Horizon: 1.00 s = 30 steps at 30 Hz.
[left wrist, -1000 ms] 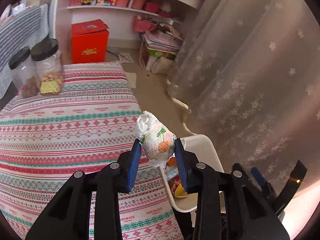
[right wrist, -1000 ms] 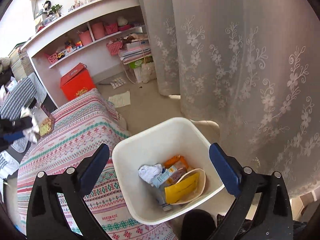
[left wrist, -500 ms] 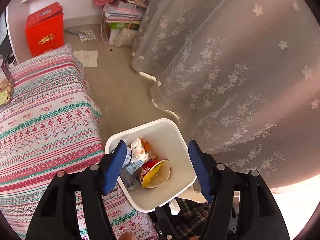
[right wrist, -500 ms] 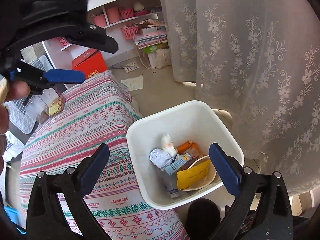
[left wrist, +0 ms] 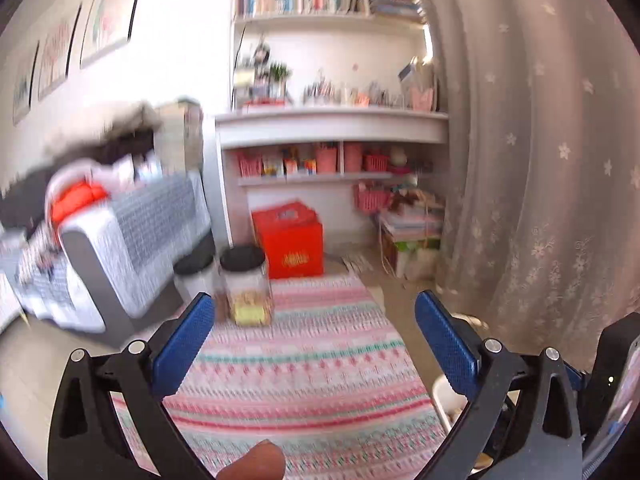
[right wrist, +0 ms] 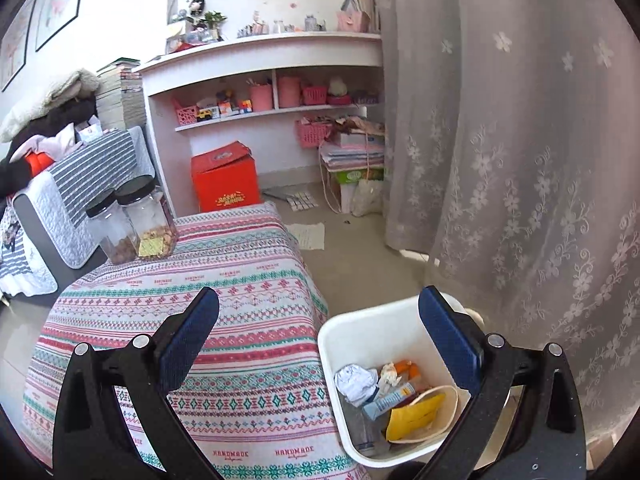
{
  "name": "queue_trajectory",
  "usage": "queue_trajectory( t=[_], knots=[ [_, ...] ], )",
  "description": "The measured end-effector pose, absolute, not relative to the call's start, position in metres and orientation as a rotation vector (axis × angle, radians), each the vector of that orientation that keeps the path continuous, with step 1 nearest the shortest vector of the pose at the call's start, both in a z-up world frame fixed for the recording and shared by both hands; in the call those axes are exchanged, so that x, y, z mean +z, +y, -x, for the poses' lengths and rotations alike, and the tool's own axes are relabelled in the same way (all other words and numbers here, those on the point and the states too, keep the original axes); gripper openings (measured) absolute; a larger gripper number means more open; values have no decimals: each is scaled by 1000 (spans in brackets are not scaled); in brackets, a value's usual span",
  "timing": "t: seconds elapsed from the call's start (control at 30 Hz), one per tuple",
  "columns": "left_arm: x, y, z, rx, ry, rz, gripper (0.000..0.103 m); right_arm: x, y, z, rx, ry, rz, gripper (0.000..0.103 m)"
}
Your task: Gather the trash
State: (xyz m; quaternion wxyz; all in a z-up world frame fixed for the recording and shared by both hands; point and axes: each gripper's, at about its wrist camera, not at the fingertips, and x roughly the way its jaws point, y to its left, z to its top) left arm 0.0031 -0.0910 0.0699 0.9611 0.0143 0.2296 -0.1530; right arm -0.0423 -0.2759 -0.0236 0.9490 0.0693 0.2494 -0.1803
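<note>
The white bin (right wrist: 360, 318) stands on the floor at the right edge of the table with the patterned cloth (right wrist: 224, 280). In it lie a crumpled printed wrapper (right wrist: 390, 374), a white tissue ball (right wrist: 354, 380), a small carton and a yellow-lined cup (right wrist: 416, 416). My right gripper (right wrist: 320, 308) hangs open above the table edge and the bin, with nothing in it. My left gripper (left wrist: 314, 320) is above the cloth (left wrist: 304, 360); its jaws are opening wide and nothing is between them. Only a sliver of the bin (left wrist: 444, 396) shows behind its right finger. A person's fingertip (left wrist: 256, 460) shows at the bottom.
Two black-lidded jars (right wrist: 148, 220) stand at the table's far left corner. Beyond are a red box (right wrist: 224, 178), white shelves (right wrist: 260, 52) with pink baskets, and a sheet of paper (right wrist: 310, 236) on the floor. A lace curtain (right wrist: 520, 160) fills the right, a quilt-covered sofa (right wrist: 60, 208) the left.
The left gripper let the printed wrapper fall into the bin, spread its jaws wide and swung up and left to face the table and shelves. The right gripper's view tilted up.
</note>
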Motion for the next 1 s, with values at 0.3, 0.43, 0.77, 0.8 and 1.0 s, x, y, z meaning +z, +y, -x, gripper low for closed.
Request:
queue_trajectory(
  t=[0.3,0.43,0.77,0.8,1.0],
  knots=[
    [66,-14,-1,19,332,34,97,-9,-240,18,-224,453,-172,96],
    [45,11,-27,-10,545,113,97,-7,-229,6,-125,467,-254,96],
    [8,23,-32,55,644,112,97,-29,-209,-20,-36,622,-238,96],
    [7,23,-32,53,653,117,97,-30,-209,-22,-35,628,-236,96],
    [-1,15,-36,56,701,100,97,-36,-211,-22,-66,652,-216,96]
  ],
)
